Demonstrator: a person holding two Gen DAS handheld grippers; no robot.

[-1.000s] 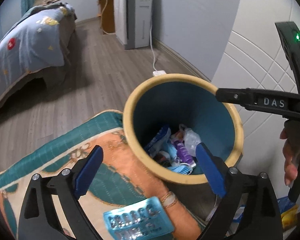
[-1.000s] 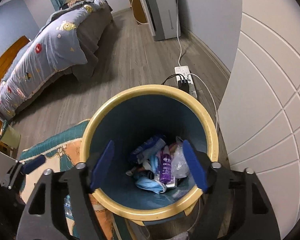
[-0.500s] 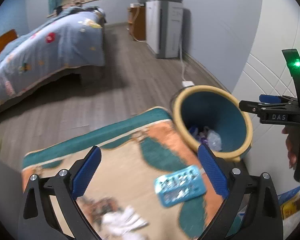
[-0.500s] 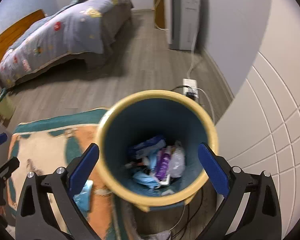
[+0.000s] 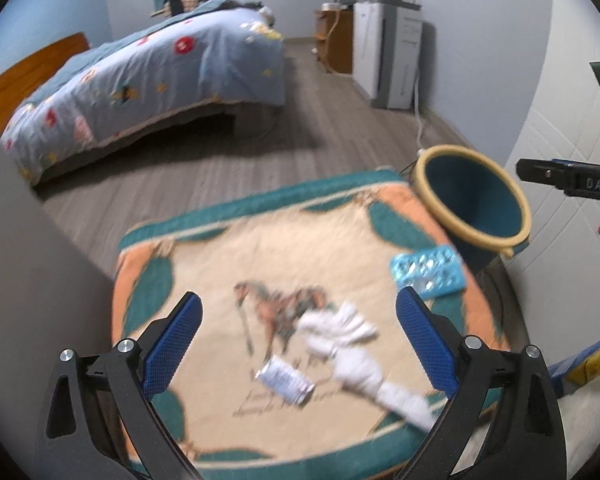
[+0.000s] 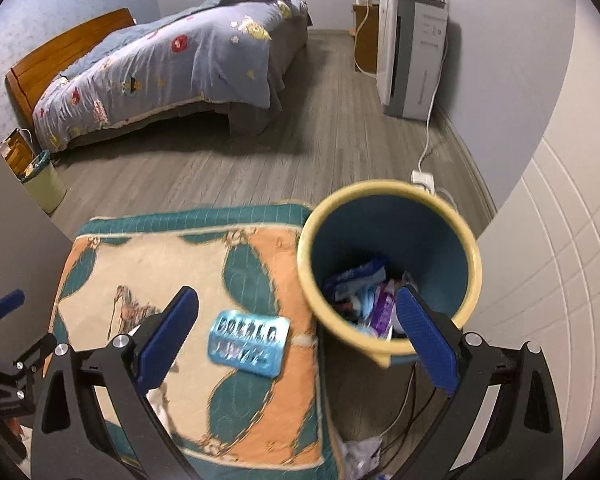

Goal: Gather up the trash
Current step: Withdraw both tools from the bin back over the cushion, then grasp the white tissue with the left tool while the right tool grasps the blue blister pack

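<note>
Blue-padded left gripper pulled back from bin; tissue now visible.

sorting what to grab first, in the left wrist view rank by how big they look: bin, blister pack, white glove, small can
1. bin
2. white glove
3. blister pack
4. small can

The glove lies nearer the camera than the pack, and the frame is blurred, so their order is unsure.
</note>
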